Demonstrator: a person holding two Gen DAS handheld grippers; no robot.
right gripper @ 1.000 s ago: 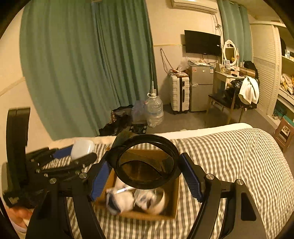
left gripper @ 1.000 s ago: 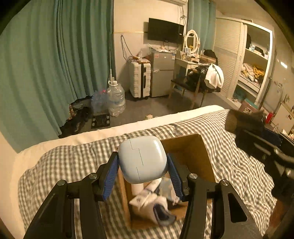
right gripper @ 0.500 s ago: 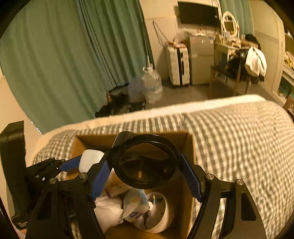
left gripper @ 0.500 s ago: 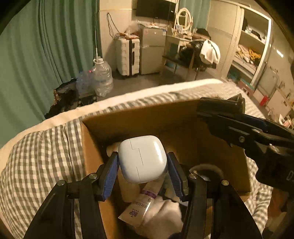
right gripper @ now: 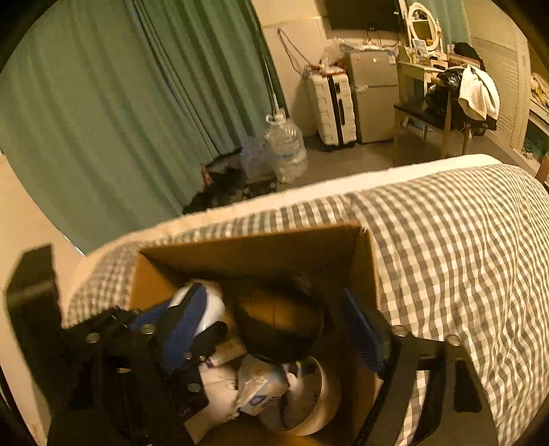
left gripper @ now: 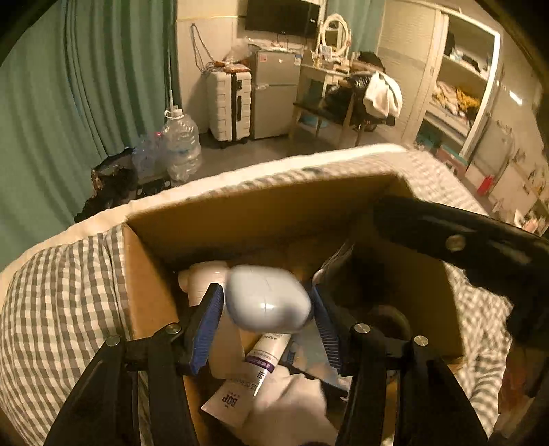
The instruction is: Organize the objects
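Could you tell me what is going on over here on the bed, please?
A person is packing small things into a cardboard box on the checked bedspread. The left gripper is opening over the box, with a white earbud case between its pads. The right gripper is opening too, with a black bowl between them, just above a tube and a white cup.

A lived-in bedroom: checked bed (right gripper: 446, 240), green curtains (right gripper: 137, 103), suitcase (left gripper: 229, 103), mini fridge (left gripper: 272, 92), wall television (left gripper: 281, 15), open wardrobe (left gripper: 456, 89).

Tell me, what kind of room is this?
Probably a bedroom: a bed with a grey-and-white checked cover, long green curtains and an open white wardrobe with shelves.
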